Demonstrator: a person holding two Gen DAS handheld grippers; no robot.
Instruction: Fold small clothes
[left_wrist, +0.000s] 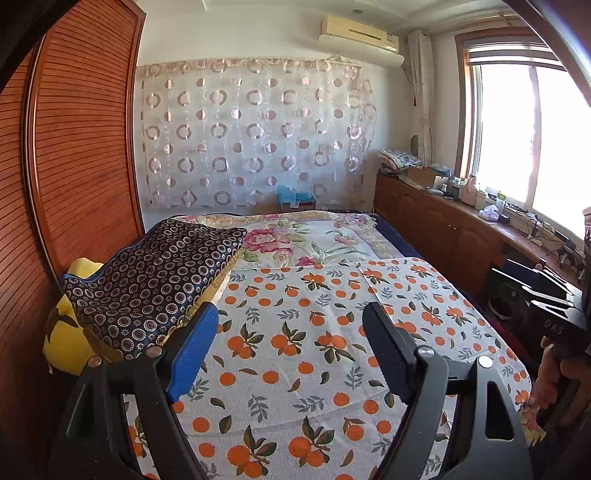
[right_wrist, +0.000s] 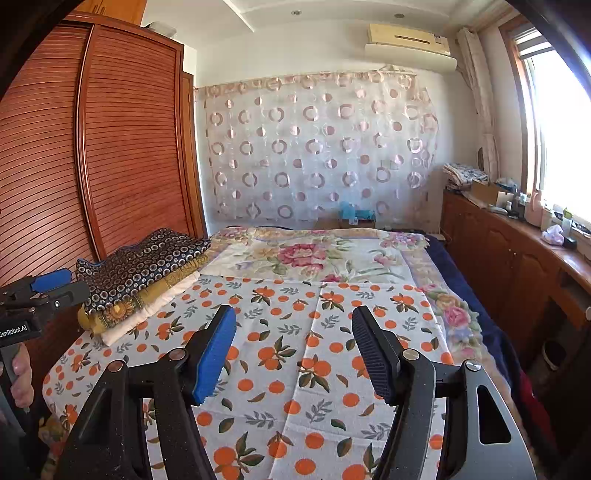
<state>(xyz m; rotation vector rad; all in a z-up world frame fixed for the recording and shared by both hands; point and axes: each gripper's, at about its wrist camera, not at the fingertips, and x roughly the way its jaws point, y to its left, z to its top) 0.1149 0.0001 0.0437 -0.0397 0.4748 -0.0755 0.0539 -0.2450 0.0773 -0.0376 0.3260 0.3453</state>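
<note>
A white cloth printed with oranges (left_wrist: 295, 369) (right_wrist: 295, 373) lies spread flat over the near part of the bed, with faint crease lines across it. My left gripper (left_wrist: 291, 310) hovers above it, open, with nothing between its blue and black fingers. My right gripper (right_wrist: 293, 314) hangs over the same cloth, also open and empty. Each gripper shows at the edge of the other's view: the left gripper (right_wrist: 79, 282) at the far left, the right gripper (left_wrist: 513, 284) at the far right, each held by a hand. A stack of folded fabrics (left_wrist: 155, 280) (right_wrist: 144, 266), navy with circles on top, sits at the bed's left side.
A floral quilt (left_wrist: 314, 240) covers the far half of the bed. A louvered wooden wardrobe (left_wrist: 74, 147) stands close on the left. A low wooden cabinet (right_wrist: 509, 251) with clutter on top runs under the window on the right, with a narrow aisle between it and the bed.
</note>
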